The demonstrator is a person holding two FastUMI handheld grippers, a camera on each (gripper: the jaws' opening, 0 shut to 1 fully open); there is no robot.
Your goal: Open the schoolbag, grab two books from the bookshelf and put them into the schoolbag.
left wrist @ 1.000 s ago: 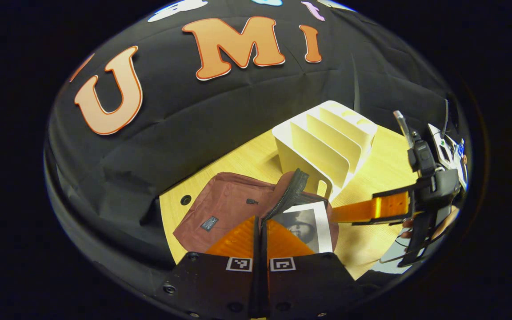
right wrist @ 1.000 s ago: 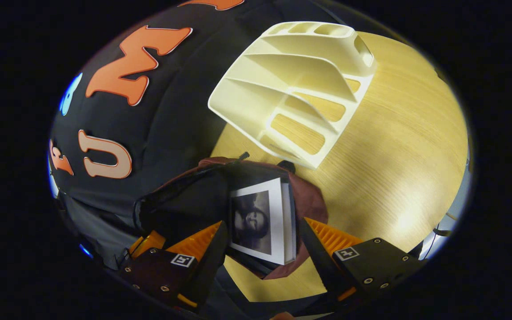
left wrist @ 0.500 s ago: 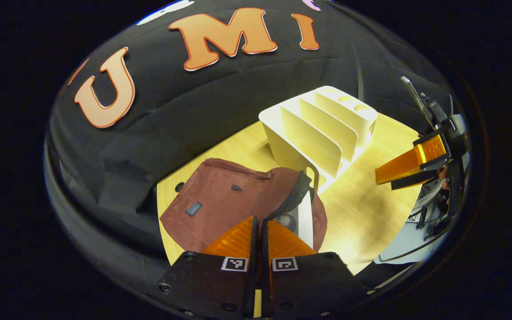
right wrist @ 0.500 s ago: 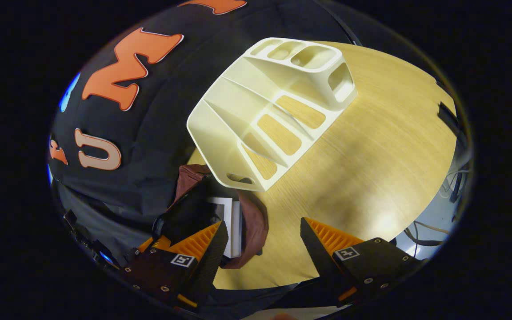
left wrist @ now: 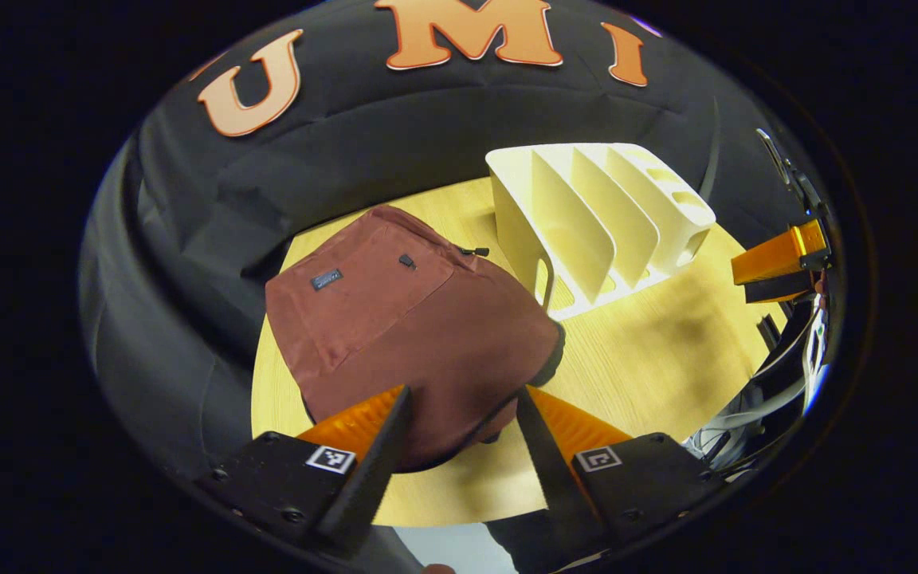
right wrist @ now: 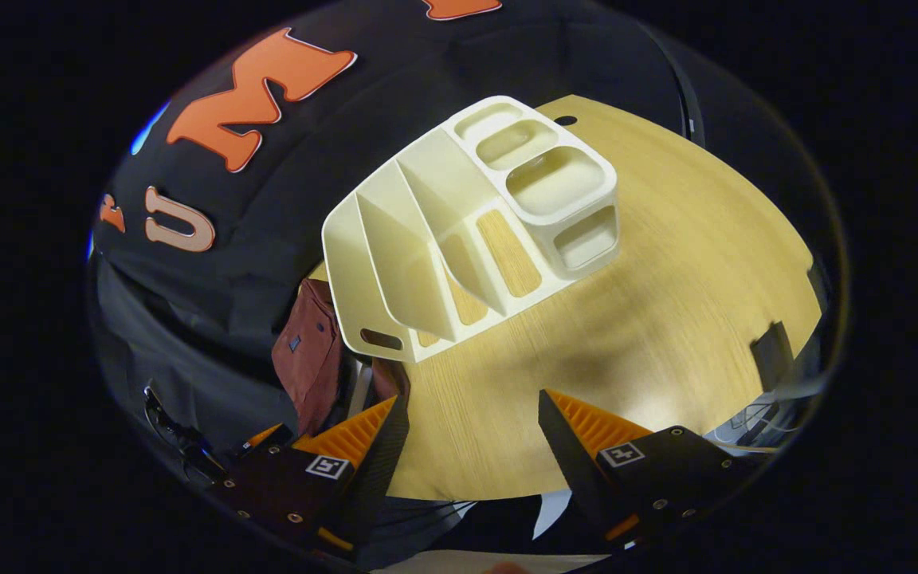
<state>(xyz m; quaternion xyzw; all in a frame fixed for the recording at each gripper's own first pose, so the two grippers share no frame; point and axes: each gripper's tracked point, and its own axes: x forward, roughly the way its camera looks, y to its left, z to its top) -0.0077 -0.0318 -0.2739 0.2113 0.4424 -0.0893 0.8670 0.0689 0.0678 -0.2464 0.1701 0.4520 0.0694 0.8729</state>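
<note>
The maroon schoolbag [left wrist: 395, 319] lies on the wooden table [left wrist: 650, 359], its flap down over the mouth. My left gripper [left wrist: 460, 395] hovers open just above the bag's near edge, with nothing between its fingers. The cream bookshelf [left wrist: 602, 215] stands behind the bag, and its slots hold no books. In the right gripper view the bookshelf [right wrist: 467, 231] is in the middle and the schoolbag [right wrist: 307, 359] sits at the left, with a pale book edge [right wrist: 359, 383] showing in its mouth. My right gripper [right wrist: 471, 406] is open over bare table [right wrist: 666, 319], apart from both; in the left gripper view the right gripper [left wrist: 778, 259] sits far right.
The booth's black cloth wall runs close behind the bag and the shelf. Cables [left wrist: 778, 383] hang off the table's right edge. A small dark object [right wrist: 770, 355] sits at the table's right rim, and a round hole [right wrist: 564, 120] lies behind the shelf.
My left gripper has opened and let go of the bag's zipper edge, so the flap has dropped over the book. The right gripper has drawn back from the bag, staying open.
</note>
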